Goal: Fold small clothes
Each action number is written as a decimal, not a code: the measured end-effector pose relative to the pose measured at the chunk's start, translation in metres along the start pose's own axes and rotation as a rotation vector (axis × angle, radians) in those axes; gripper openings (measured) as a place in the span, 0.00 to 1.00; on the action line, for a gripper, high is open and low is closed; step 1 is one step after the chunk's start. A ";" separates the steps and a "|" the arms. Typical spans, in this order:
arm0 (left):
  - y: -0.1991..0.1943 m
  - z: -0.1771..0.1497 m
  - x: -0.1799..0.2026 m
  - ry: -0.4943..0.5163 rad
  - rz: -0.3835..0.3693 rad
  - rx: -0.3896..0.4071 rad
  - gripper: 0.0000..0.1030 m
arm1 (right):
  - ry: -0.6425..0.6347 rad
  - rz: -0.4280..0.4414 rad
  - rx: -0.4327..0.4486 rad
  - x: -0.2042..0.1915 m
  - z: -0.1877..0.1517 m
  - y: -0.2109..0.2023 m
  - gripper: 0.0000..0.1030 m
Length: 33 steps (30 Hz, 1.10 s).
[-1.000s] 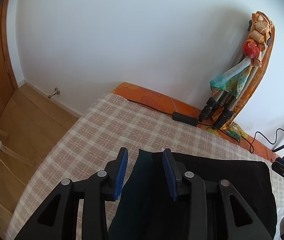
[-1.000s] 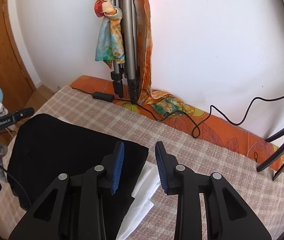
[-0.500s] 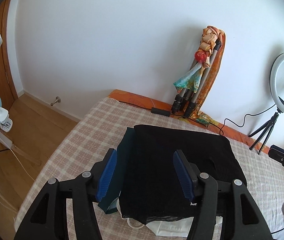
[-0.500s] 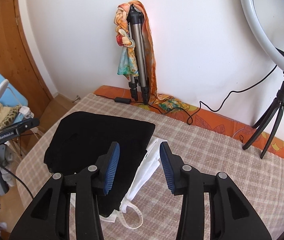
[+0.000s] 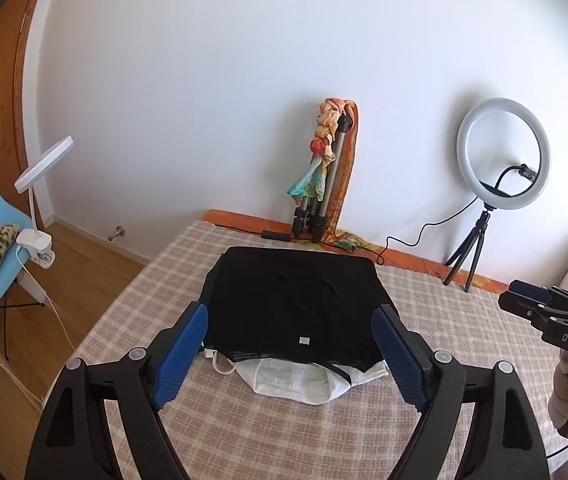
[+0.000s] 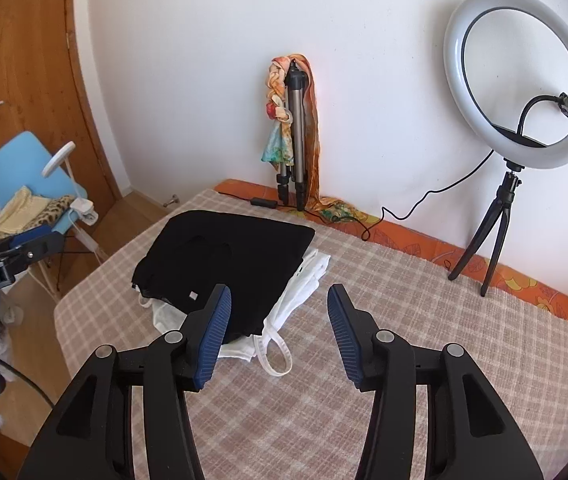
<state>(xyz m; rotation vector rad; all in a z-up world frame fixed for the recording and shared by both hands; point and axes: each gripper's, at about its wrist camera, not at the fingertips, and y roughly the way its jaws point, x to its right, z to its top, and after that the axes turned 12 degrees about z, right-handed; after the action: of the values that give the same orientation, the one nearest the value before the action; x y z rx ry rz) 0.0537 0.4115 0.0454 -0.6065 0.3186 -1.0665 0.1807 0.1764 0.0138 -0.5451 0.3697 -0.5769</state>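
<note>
A folded black garment (image 5: 296,300) (image 6: 224,256) lies flat on top of a white garment (image 5: 300,378) (image 6: 300,292) on the checked bed cover (image 5: 284,440). A white strap loop (image 6: 276,356) sticks out at the pile's near corner. My left gripper (image 5: 290,354) hangs above and in front of the pile, its jaws opening wide with nothing between the pads. My right gripper (image 6: 280,334) is raised at the pile's right side, its jaws also opening, empty. The other gripper's black body shows at the edge of each view (image 5: 552,320) (image 6: 8,256).
A folded tripod draped with coloured scarves (image 5: 324,176) leans on the wall behind the bed. A ring light on a small tripod (image 6: 520,92) stands at the back right, its cable running along the orange mattress edge (image 6: 444,248). A blue chair (image 6: 32,176) and clip lamp (image 5: 40,184) stand left of the bed.
Both grippers have pulled back and up from the black garment, which now lies released on the pile. Both pairs of jaws have spread wider, the left far more.
</note>
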 end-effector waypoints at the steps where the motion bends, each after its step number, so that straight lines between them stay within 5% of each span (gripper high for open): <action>1: -0.011 -0.005 0.003 0.000 0.000 0.010 0.89 | -0.002 0.004 0.003 -0.002 -0.004 -0.006 0.50; 10: -0.071 -0.041 0.031 0.029 0.034 0.057 1.00 | -0.056 -0.034 0.064 -0.023 -0.036 -0.061 0.78; 21: -0.099 -0.090 0.070 0.032 0.045 0.048 1.00 | -0.086 -0.100 0.058 -0.033 -0.086 -0.085 0.78; 33: -0.093 -0.117 0.097 -0.011 0.039 -0.012 1.00 | -0.064 -0.066 0.074 -0.024 -0.109 -0.094 0.79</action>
<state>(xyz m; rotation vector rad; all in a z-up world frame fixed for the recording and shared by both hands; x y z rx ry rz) -0.0292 0.2572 0.0126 -0.6144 0.3261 -1.0240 0.0721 0.0836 -0.0142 -0.5047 0.2698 -0.6329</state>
